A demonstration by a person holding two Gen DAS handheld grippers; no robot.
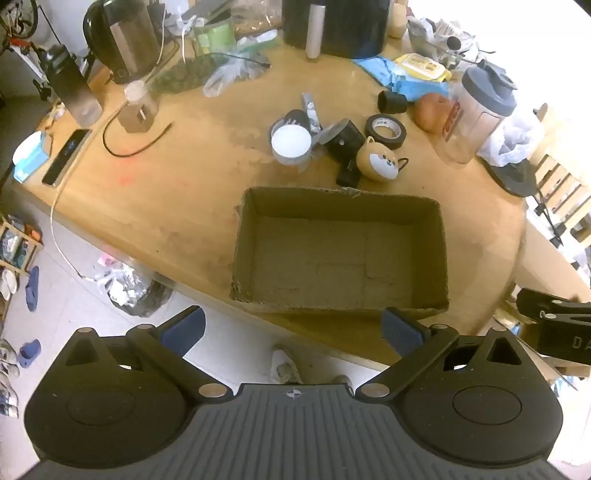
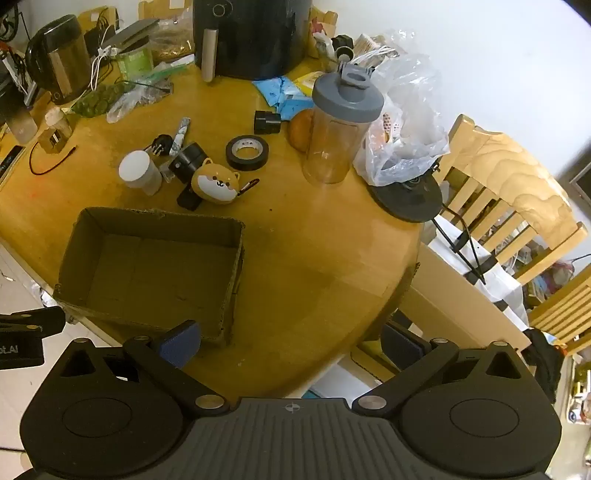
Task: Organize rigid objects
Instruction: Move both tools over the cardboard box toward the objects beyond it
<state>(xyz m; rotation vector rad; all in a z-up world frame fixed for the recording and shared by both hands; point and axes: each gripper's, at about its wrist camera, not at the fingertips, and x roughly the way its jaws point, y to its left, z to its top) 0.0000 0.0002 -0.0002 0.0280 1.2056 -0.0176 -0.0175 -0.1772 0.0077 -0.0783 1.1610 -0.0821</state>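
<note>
An empty cardboard box (image 1: 255, 258) (image 2: 236, 258) sits on the wooden table near its front edge. Beyond it lie a white-lidded jar (image 1: 291, 144) (image 2: 137, 170), a round dog-face case (image 1: 379, 162) (image 2: 215, 184), a black tape roll (image 1: 386, 131) (image 2: 246, 152), a black cylinder part (image 1: 345, 142) (image 2: 188, 158) and a small black cap (image 1: 391, 101) (image 2: 266, 122). My left gripper (image 1: 293, 328) hangs open above the box's near wall, nothing between its blue pads. My right gripper (image 2: 291, 341) is open over the table's front edge, right of the box.
A clear shaker bottle (image 2: 341, 125) with a grey lid, an orange fruit (image 1: 430, 110), a plastic bag (image 2: 406, 144), a kettle (image 1: 118, 37), a large black appliance (image 2: 251, 33) and cables crowd the far side. A wooden chair (image 2: 517, 206) stands to the right.
</note>
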